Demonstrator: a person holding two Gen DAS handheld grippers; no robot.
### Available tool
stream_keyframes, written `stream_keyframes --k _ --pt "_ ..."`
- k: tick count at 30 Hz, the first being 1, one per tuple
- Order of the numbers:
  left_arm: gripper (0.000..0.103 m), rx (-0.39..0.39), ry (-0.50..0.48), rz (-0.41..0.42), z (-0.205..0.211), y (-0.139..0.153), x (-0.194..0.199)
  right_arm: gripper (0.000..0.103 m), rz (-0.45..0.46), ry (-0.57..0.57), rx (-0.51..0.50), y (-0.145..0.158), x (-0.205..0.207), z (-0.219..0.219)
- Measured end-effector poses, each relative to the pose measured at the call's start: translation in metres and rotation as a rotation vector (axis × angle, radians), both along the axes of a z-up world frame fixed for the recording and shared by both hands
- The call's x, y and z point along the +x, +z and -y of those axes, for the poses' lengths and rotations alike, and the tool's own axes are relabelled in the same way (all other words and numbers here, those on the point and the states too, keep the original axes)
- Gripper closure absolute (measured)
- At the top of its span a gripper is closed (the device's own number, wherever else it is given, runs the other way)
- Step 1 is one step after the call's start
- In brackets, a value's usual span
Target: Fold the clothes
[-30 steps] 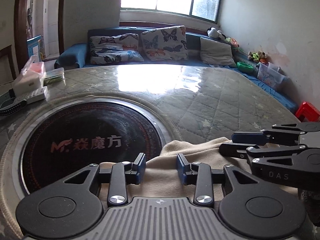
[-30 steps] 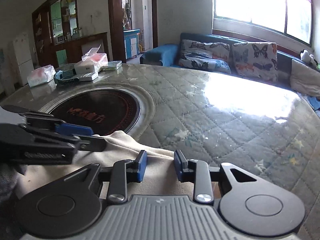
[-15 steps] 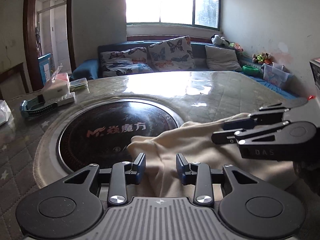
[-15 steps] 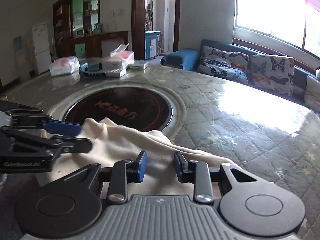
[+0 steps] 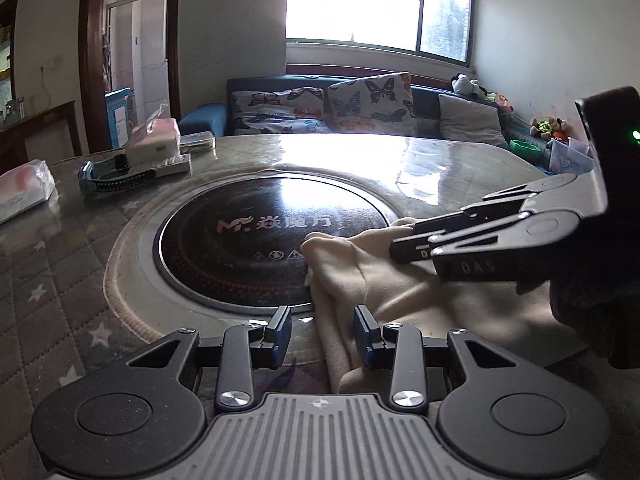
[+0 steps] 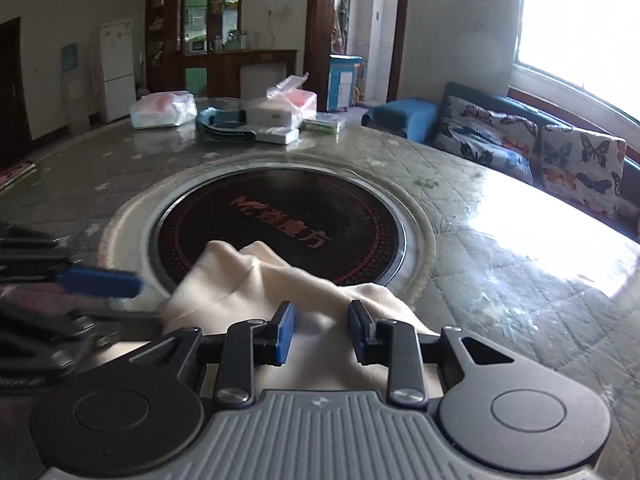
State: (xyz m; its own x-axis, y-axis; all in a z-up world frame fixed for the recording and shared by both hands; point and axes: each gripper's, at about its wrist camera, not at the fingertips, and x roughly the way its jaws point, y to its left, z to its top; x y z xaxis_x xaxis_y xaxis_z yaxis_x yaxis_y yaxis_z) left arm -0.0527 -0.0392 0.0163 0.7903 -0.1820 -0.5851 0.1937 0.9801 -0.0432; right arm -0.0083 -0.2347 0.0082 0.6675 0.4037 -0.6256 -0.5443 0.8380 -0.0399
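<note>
- A living room is shown, with a round table (image 5: 60, 280) under a quilted, star-patterned cover and a blue sofa (image 5: 320, 92) carrying butterfly-print cushions (image 5: 372, 100) below a bright window (image 5: 380, 4).
- A black round induction hob (image 5: 240, 240) is set into the middle of the table; "MF" and three Chinese characters are printed on it in red, with small warning symbols beneath that are too small to be read.
- A cream garment (image 5: 380, 280) is seen crumpled at the near edge of the hob, partly lying on the black glass; its lower part is hidden behind the gripper bodies, so its kind cannot be told.
- The left gripper (image 5: 322, 334) is held with its blue-padded jaws parted; a fold of the garment lies between them, touched by neither pad.
- The right gripper (image 6: 320, 332) is likewise spread wide over the cloth, with nothing clamped.
- In the left wrist view the letters "DAS" are read on the side of the right gripper, whose fingertips rest on the cloth.
- In the right wrist view the left gripper is blurred and cut off at the left edge.
- Tissue packs (image 6: 164, 110) and a blue watch (image 5: 112, 174) are seen at the far side of the table; their labels are illegible.
</note>
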Motion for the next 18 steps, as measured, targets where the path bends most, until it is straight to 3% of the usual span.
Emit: stream_keyframes --k 4,11,18 --pt "0.067 -0.022 0.015 -0.016 -0.009 0.005 0.004 0.074 0.020 0.001 0.033 0.012 -0.006 0.003" --pt "0.067 -0.067 -0.024 0.016 0.002 0.022 0.027 0.074 0.030 0.047 -0.009 0.015 -0.036 0.008" --pt "0.067 -0.018 0.004 -0.068 0.005 0.002 0.061 0.074 0.025 0.140 -0.020 0.011 -0.066 -0.004"
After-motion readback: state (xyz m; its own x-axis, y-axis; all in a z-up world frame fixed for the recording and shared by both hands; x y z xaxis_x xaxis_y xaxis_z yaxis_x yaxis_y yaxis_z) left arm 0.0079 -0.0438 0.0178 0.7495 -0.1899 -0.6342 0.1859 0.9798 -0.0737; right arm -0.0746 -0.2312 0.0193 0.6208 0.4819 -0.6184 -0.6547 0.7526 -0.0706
